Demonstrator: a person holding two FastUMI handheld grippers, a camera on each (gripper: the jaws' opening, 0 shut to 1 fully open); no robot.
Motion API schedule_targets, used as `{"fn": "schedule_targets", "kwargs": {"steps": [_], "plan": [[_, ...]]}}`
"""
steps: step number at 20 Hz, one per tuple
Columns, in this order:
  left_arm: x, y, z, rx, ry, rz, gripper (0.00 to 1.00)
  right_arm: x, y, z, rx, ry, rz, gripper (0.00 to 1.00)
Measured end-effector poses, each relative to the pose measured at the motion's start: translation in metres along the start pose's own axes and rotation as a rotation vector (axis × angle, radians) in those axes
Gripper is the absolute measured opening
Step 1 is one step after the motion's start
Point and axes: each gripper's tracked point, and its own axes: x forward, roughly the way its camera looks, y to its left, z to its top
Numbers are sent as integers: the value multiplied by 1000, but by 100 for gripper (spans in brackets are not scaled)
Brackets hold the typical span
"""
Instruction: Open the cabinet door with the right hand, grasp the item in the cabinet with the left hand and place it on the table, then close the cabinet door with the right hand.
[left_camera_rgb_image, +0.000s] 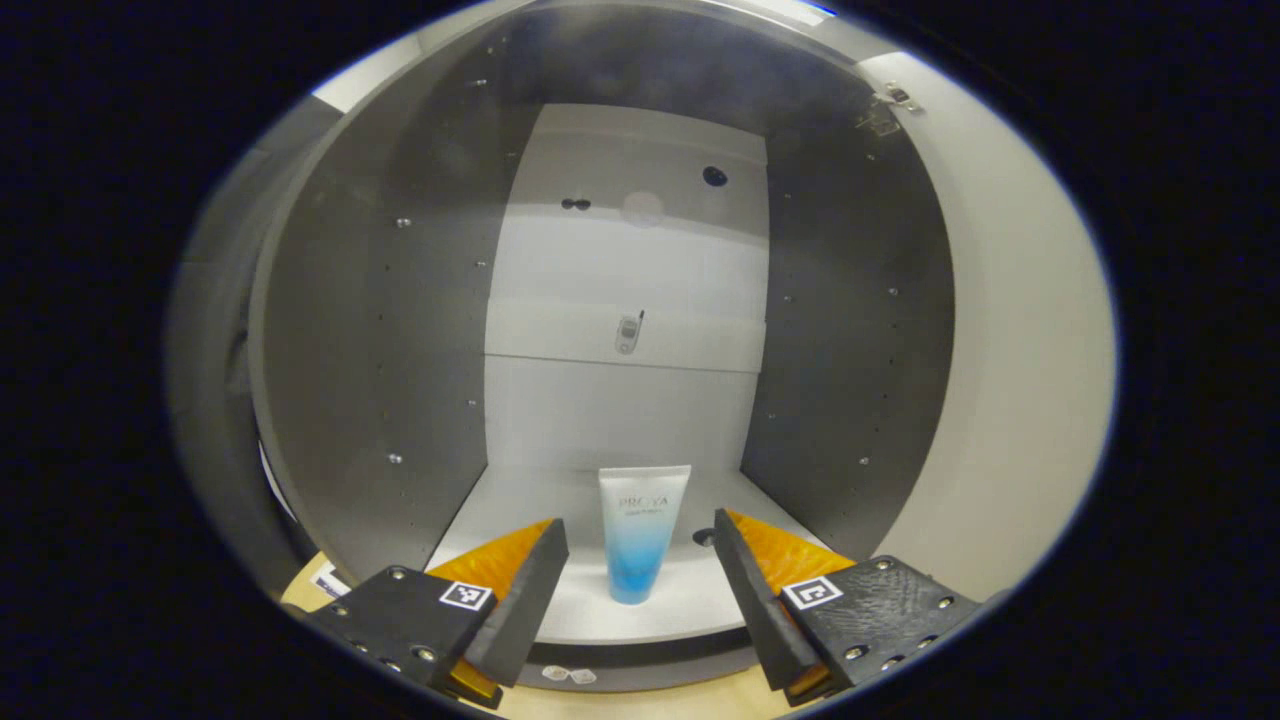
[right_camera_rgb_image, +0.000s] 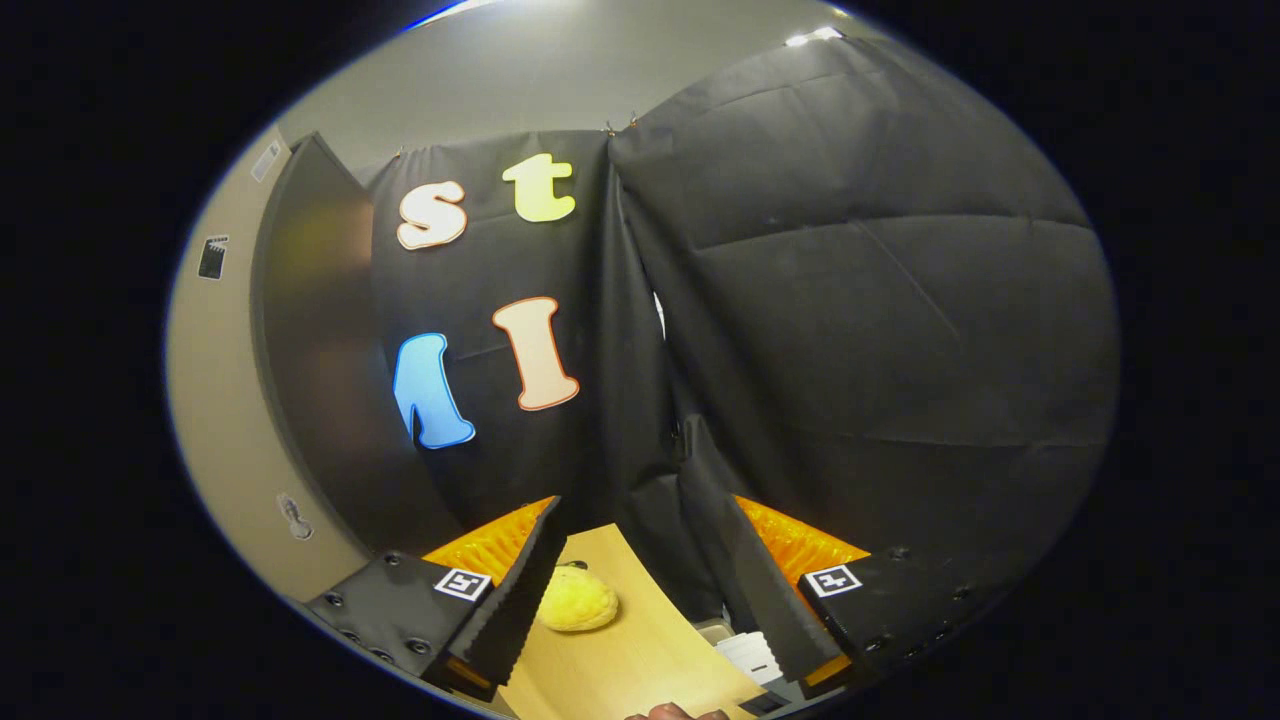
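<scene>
In the left gripper view a white-to-blue tube (left_camera_rgb_image: 640, 533) stands cap-down on the pale floor of the open cabinet (left_camera_rgb_image: 380, 330), near its front edge. My left gripper (left_camera_rgb_image: 640, 560) is open in front of the cabinet, its fingers on either side of the tube and a little nearer than it, not touching. The cabinet door (left_camera_rgb_image: 1010, 330) is swung open on the right. In the right gripper view my right gripper (right_camera_rgb_image: 640, 560) is open over the wooden table (right_camera_rgb_image: 640, 650), holding nothing. The door (right_camera_rgb_image: 310, 360) shows edge-on at the left of that view.
A yellow bun-like object (right_camera_rgb_image: 578, 600) lies on the table by the right gripper's left finger. A white boxy item (right_camera_rgb_image: 750, 655) sits at the table's right edge. A fingertip (right_camera_rgb_image: 675, 712) peeks in at the bottom. Black cloth hangs behind the table.
</scene>
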Motion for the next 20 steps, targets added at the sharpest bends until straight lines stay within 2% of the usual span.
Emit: {"fn": "schedule_targets", "kwargs": {"steps": [5,9,10,11,12,13,15,16,17,19,20], "plan": [[24,-2,-7,10,12,31,91,3,-12,-5,-8,20,-29,98],[34,-3,-5,30,12,46,87,3,-27,-11,-11,32,-68,98],[34,-5,-4,21,17,47,81,3,-29,-12,0,35,-70,98],[36,-7,-4,17,15,47,76,5,-29,-11,16,35,-68,92],[38,-5,-4,24,18,56,74,6,-30,-11,33,34,-68,98],[40,-3,-5,34,19,68,74,6,-32,-11,48,36,-68,98],[42,1,-4,37,13,88,62,8,-36,-13,66,37,-72,98],[40,-1,-4,35,14,83,56,8,-38,-14,69,38,-77,92],[38,1,-4,28,14,79,57,8,-40,-14,71,39,-80,98],[38,-3,-4,0,8,57,55,10,-40,-15,73,41,-73,98],[38,-3,-3,-8,5,48,54,11,-40,-15,74,40,-69,92]]}}
